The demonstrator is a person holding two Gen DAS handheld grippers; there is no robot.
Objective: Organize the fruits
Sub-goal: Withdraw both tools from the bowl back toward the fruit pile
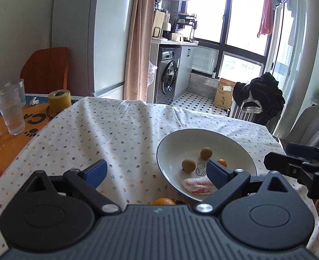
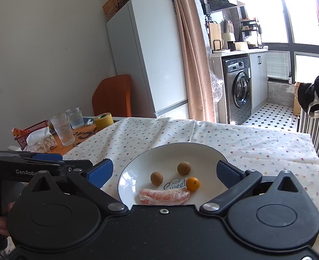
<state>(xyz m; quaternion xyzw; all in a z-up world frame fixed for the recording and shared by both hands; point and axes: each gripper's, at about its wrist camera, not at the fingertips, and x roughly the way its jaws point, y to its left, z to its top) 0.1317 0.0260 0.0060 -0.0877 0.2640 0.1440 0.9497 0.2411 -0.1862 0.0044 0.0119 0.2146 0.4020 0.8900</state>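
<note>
A white plate [image 1: 202, 131] [image 2: 181, 145] sits on the flowered tablecloth. It holds two brown longans [image 1: 188, 166] [image 2: 156, 178], a small orange kumquat [image 1: 222, 162] [image 2: 192, 183] and a peeled pink citrus segment [image 1: 198, 186] [image 2: 164, 196]. My left gripper [image 1: 157, 166] is open over the plate's left rim with nothing between its fingers. My right gripper [image 2: 164, 164] is open too, spread wide just short of the plate and empty. An orange [image 1: 164, 201] lies on the cloth in front of the plate, half hidden behind the left gripper's body.
Two drinking glasses [image 1: 10, 112], a yellow tape roll [image 1: 59, 100] and a red basket [image 2: 29, 132] with snack bags stand on the orange mat at the table's left. An orange chair [image 1: 46, 69] and a white fridge [image 1: 94, 32] are behind the table. The table's far edge drops to a tiled floor.
</note>
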